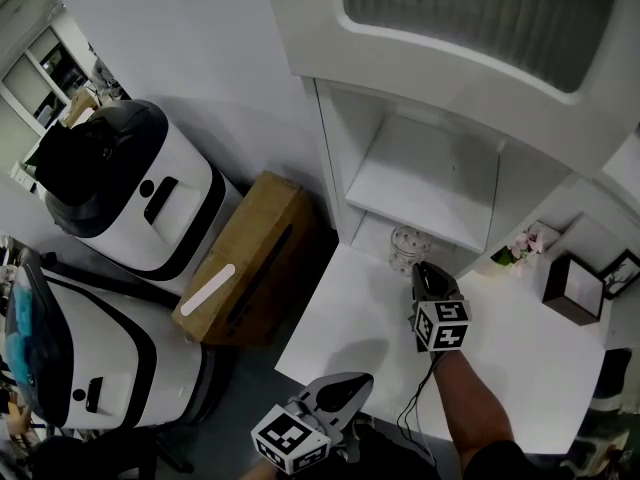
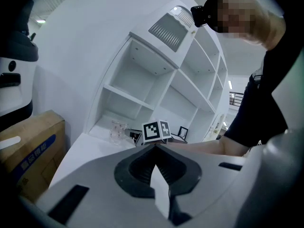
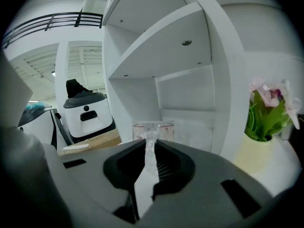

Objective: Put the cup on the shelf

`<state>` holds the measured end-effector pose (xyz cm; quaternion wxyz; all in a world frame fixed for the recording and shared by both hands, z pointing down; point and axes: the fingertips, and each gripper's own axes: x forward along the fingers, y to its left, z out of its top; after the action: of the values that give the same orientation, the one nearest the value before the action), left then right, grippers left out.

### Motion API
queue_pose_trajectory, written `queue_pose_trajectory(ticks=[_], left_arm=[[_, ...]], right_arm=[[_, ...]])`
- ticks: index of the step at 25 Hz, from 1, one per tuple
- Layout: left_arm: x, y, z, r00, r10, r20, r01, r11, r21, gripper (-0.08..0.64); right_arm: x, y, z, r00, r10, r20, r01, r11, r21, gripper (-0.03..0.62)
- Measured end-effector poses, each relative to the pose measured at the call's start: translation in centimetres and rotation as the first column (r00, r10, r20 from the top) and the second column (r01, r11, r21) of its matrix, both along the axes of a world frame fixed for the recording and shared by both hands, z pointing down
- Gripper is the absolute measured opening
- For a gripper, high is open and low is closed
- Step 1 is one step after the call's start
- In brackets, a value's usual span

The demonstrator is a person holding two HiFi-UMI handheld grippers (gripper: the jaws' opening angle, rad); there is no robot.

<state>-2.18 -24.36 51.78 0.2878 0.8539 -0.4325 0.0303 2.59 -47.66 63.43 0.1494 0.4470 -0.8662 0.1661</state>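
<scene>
Your right tool has its two jaws drawn almost together on the single clear glass cup, with a thin strip of its glass pinched between them. From the head view, that tool reaches forward over the white worktop. The cup sits at its tip, right at the mouth of the lowest compartment of the white shelf, under the first board. Whether the cup's base touches the surface cannot be told. Your left tool has its jaw tips closed together with nothing between them. It hangs low at the near edge of the worktop, well apart from the cup. One potted plant with pink flowers stands just right of the compartment's upright. Farther right on the worktop are one dark box and one picture frame. On the floor to the left lies one cardboard box, and beyond it stand two white machines, one behind the other.
</scene>
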Motion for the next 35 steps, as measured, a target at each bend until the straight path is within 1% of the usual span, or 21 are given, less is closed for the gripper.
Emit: queue_pose_trajectory(ticks=[10,17,22,28,35], left_arm=[[-0.3,0.6,0.4,1.000,-0.020,-0.001,0.020,1.000,-0.016,0.005],[-0.4,1.3,0.5,0.999,-0.034,0.002,0.034,0.999,-0.018,0.005],[-0.7,1.9,0.7,0.999,-0.046,0.000,0.046,0.999,-0.023,0.005],[-1.1,2.5,0.8,0.998,-0.060,0.006,0.060,0.998,-0.027,0.005],[-1.4,3.2,1.2,0.998,-0.054,0.021,0.055,0.998,-0.041,0.005]], right_arm=[[-0.3,-1.9,0.6,1.000,0.024,0.001,-0.024,0.999,0.021,0.031],[-0.4,-3.1,1.2,0.998,0.051,-0.022,-0.050,0.998,0.035,0.031],[-0.4,-3.5,2.3,0.997,0.063,-0.040,-0.063,0.998,0.002,0.032],[-0.7,-4.1,3.1,0.995,0.056,-0.077,-0.057,0.998,-0.008,0.032],[-1.3,-3.9,4.0,0.996,0.035,-0.078,-0.040,0.997,-0.060,0.038]])
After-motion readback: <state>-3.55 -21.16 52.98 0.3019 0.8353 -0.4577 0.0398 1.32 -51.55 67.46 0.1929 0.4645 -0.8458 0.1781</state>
